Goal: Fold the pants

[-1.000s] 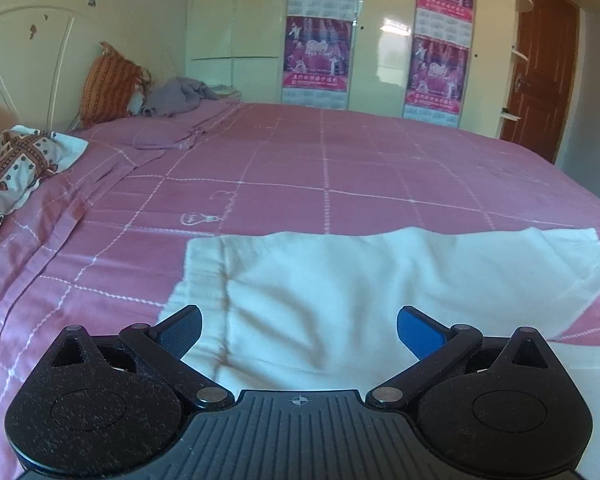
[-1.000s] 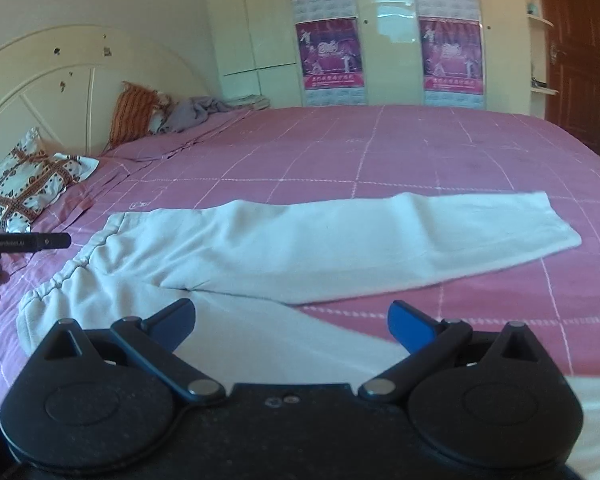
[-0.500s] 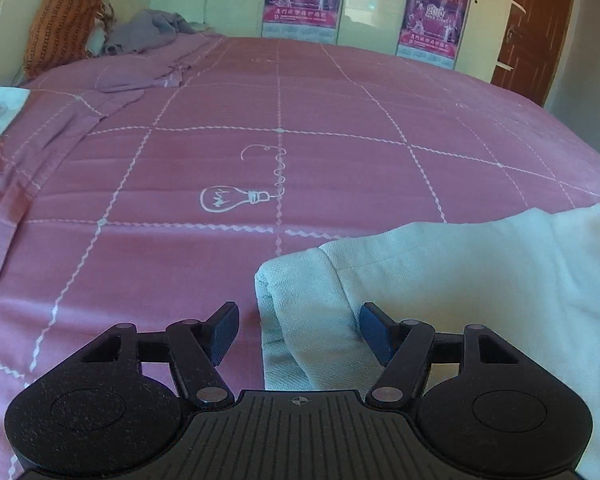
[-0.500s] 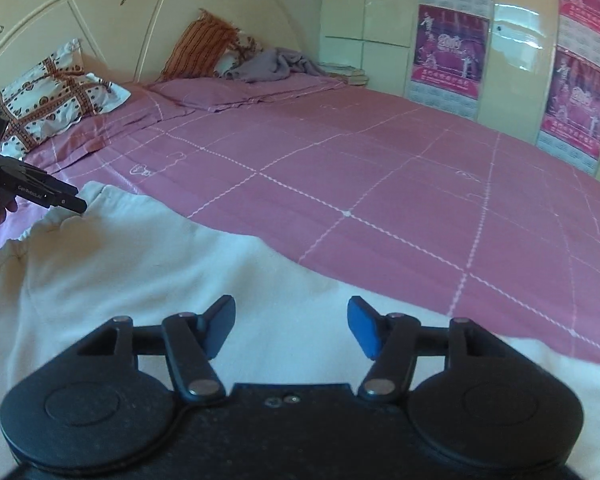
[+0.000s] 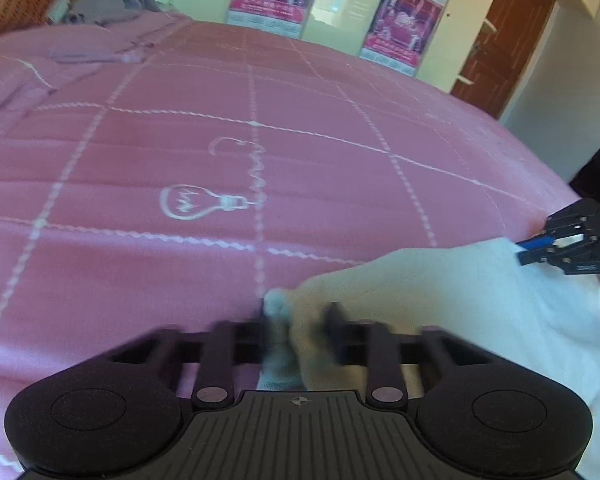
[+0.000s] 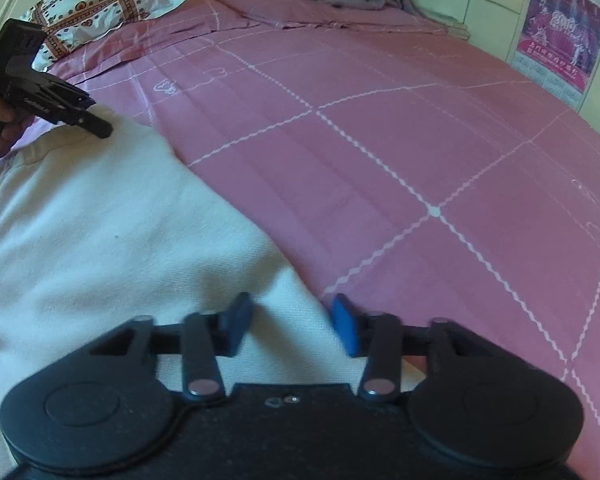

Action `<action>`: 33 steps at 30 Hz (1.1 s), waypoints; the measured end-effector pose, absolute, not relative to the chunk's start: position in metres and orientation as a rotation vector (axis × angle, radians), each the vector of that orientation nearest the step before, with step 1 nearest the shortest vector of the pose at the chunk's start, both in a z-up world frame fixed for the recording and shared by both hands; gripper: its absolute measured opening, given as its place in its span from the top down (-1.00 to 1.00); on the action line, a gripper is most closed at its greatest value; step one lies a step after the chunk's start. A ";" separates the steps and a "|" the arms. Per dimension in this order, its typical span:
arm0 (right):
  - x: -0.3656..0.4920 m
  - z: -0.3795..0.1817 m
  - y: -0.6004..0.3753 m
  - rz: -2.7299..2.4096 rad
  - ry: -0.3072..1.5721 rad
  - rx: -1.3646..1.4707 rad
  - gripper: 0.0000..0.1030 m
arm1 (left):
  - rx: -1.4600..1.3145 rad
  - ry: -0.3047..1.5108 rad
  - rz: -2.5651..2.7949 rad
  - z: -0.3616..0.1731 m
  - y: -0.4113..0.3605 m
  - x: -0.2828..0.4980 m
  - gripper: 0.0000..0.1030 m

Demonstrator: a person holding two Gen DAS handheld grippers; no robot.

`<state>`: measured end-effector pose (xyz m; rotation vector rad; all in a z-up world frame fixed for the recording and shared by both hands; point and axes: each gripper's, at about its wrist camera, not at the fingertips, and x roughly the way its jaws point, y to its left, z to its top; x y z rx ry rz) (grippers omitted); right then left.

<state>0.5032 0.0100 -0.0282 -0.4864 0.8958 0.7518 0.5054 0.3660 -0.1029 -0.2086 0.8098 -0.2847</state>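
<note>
Left wrist view: left tool (image 5: 298, 326) sits low centre, fingers partly drawn in around a bunched corner of the cream-white knit pants (image 5: 440, 304). Motion blur, so I cannot tell whether the cloth is actually pinched. Corner placement makes sense: it's a handle for lifting a hem or waist edge. Pants fill the lower right, lying on the pink grid-stitched bedsheet (image 5: 260, 160). The other tool shows at right edge, over the far pants edge.

Right wrist view: right tool (image 6: 290, 324) at bottom centre, blue pads apart, straddling the pants (image 6: 100, 220) edge where it meets the bedsheet (image 6: 420, 140); not gripping yet. Left tool (image 6: 52, 98) at upper left, tips on the cloth. Both tools on one long edge suggests a lift-and-fold-over.
</note>
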 end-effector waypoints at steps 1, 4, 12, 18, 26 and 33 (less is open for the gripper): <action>0.503 -0.026 0.011 0.745 0.902 -0.497 0.84 | -0.193 0.797 -0.275 -0.100 0.363 0.502 0.63; 0.487 -0.011 0.008 0.709 0.843 -0.497 0.86 | -0.148 0.695 -0.277 -0.080 0.359 0.479 0.65; 0.335 0.068 0.001 0.669 0.505 -0.596 0.86 | 0.010 0.427 -0.380 -0.008 0.346 0.345 0.65; 0.213 0.050 -0.001 0.635 0.446 -0.627 0.86 | 0.281 0.447 -0.353 -0.028 0.306 0.256 0.65; 0.172 -0.024 -0.007 0.444 0.685 -0.389 0.46 | 0.206 0.533 -0.250 -0.045 0.295 0.183 0.32; 0.160 0.008 -0.060 0.330 0.695 0.073 0.30 | -0.155 0.568 -0.074 -0.030 0.327 0.138 0.07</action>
